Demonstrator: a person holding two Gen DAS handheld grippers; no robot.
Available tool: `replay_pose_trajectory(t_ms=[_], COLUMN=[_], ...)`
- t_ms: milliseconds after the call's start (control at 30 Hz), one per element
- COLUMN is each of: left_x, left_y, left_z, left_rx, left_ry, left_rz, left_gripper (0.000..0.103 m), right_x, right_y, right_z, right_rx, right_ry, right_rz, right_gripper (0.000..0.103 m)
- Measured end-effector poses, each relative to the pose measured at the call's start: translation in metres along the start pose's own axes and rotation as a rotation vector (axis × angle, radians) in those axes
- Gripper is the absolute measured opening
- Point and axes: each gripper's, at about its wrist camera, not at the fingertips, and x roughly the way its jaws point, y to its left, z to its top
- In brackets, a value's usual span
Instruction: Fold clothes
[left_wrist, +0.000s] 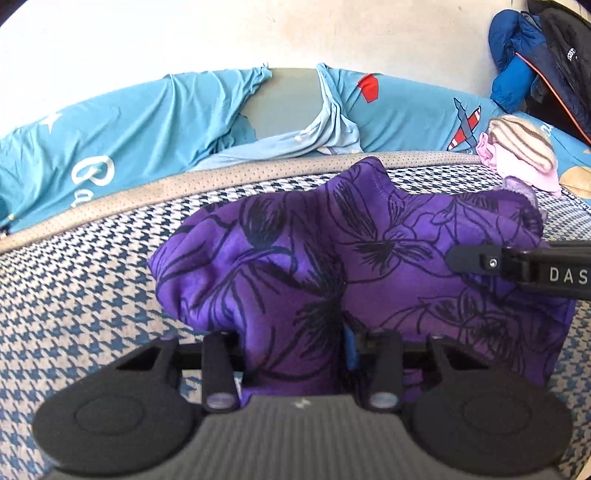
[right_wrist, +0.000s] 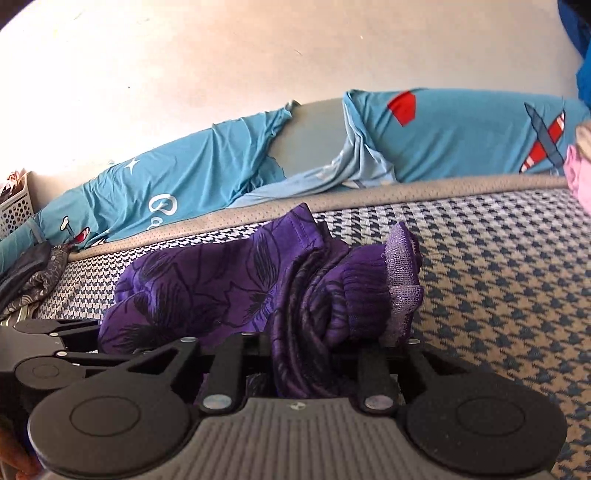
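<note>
Left hand-held gripper (left_wrist: 295, 354) and right hand-held gripper (right_wrist: 299, 365) each pinch the purple garment (left_wrist: 332, 258) above the mattress (left_wrist: 92, 288); keep edges level while folding.

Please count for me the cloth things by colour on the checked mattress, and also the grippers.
Purple garment: 1
Pink and striped cloth pile: 1
Dark patterned cloth: 1
Grippers: 2, left gripper and right gripper
Total: 5
</note>
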Motion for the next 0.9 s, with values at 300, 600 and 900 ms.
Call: replay_pose_trajectory(t_ms=[300, 600, 900], left_x=[-0.02, -0.03, -0.028], left_y=[-0.017, -0.041, -0.088], left_z=[-0.002, 0.004, 0.028], left_rx=[0.001, 0.012, 0.07], left_ry=[-0.069, -0.104, -0.138], left_rz=[0.101, 0.131, 0.103], left_gripper=[0.037, 0.037, 0.037], right_x=[-0.02, -0.042, -0.077], right_y=[0.015, 0.009, -0.021], right_z=[0.001, 0.004, 0.006], right_rx=[-0.069, -0.084, -0.025], right_ry=[-0.064, -0.104, -0.164], right_rz=[-0.008, -0.052, -0.129], right_gripper=[0.021, 0.021, 0.021])
